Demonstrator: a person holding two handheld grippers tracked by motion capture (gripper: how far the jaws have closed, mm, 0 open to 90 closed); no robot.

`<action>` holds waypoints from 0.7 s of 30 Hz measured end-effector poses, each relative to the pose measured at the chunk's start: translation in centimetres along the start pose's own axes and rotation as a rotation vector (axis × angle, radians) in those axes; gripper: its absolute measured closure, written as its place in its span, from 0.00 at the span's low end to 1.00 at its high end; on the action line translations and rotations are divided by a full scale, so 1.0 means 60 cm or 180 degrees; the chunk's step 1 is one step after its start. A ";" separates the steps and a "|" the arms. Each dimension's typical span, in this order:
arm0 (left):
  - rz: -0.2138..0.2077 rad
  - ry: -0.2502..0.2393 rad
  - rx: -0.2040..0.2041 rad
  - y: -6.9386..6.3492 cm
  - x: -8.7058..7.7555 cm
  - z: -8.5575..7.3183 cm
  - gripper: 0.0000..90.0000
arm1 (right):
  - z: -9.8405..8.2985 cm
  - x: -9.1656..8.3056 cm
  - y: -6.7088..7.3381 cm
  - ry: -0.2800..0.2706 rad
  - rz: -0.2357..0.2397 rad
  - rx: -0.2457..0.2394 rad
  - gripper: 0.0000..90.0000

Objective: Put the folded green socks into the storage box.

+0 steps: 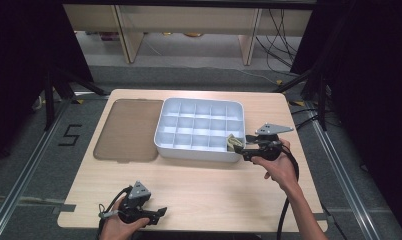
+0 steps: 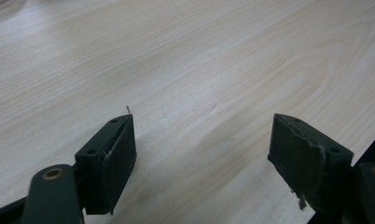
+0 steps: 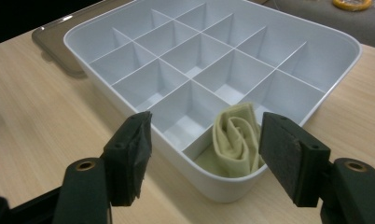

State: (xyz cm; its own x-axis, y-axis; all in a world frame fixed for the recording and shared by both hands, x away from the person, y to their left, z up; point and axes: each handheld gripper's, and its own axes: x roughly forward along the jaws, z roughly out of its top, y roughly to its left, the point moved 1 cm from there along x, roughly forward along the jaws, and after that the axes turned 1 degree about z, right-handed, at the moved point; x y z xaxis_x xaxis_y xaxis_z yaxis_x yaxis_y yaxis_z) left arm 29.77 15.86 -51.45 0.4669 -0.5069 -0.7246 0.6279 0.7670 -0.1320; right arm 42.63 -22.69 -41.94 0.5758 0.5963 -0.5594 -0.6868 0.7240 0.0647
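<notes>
the rolled cloth (image 3: pixel 237 140) sits in the near right corner compartment of the white divided tray (image 3: pixel 129 28), leaning against its walls. the right gripper (image 3: pixel 206 154) hovers just at that corner, jaws apart with nothing pressed between them. the left gripper (image 2: pixel 202 158) rests over the bare table (image 2: pixel 199 56), jaws wide apart and empty. a brown lid (image 1: pixel 126 130) lies beside the tray.

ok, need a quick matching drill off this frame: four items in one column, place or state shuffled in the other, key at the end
Things:
1. rolled cloth
2. brown lid
3. left gripper
4. right gripper

Places or states:
A. flat on the table, left of the tray
B. open above bare tabletop
C. in a corner compartment of the white tray
D. open at the tray's corner, pads off the cloth

Pairs: 1-C, 2-A, 3-B, 4-D
</notes>
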 end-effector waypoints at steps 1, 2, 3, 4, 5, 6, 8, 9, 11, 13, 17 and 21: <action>0.0028 0.0022 0.0002 0.001 0.000 0.000 0.25 | -0.001 0.001 0.004 -0.0037 0.0024 0.0046 0.38; 0.0021 0.0020 -0.0005 0.001 0.000 0.000 0.25 | -0.001 0.001 0.005 -0.0036 0.0042 0.0045 0.38; 0.0014 0.0025 -0.0014 0.000 0.000 0.000 0.25 | -0.001 0.001 0.005 -0.0036 0.0042 0.0045 0.38; -0.0024 -0.0012 -0.0042 -0.001 0.000 0.000 0.25 | -0.001 -0.001 0.006 0.0004 0.0017 0.0043 0.37; -0.0020 0.0007 0.0030 0.000 -0.001 0.001 0.25 | -0.002 -0.002 0.008 0.0017 0.0039 0.0063 0.37; -0.0014 0.0018 0.0017 -0.001 -0.001 0.001 0.25 | -0.004 0.001 0.010 -0.0026 0.0049 0.0084 0.37; 0.0038 0.0008 0.0001 -0.002 0.001 0.001 0.25 | -0.007 0.000 0.012 0.0027 0.0043 0.0082 0.35; 0.0038 0.0008 0.0001 -0.002 0.001 0.001 0.25 | -0.007 0.000 0.012 0.0027 0.0043 0.0082 0.35; -0.0003 -0.0012 -0.0006 -0.002 -0.001 0.001 0.25 | -0.009 0.002 0.012 0.0010 0.0095 0.0077 0.35; -0.0018 0.0006 0.0024 -0.001 -0.001 0.002 0.25 | -0.012 0.001 0.017 0.0030 0.0063 0.0108 0.34; -0.0020 0.0028 0.0064 -0.001 -0.003 0.003 0.25 | -0.016 -0.002 0.023 -0.0004 0.0059 0.0083 0.33; 0.0002 -0.0027 -0.0038 -0.004 0.000 0.006 0.25 | -0.021 -0.006 0.035 -0.0050 0.0158 0.0123 0.32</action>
State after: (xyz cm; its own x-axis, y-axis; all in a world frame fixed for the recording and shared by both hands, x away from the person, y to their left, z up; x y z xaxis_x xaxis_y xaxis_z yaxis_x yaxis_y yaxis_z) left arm 29.85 15.54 -51.20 0.4725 -0.5098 -0.7189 0.6203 0.7718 -0.1396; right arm 40.44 -21.81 -42.65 0.5485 0.6369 -0.5417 -0.6973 0.7060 0.1240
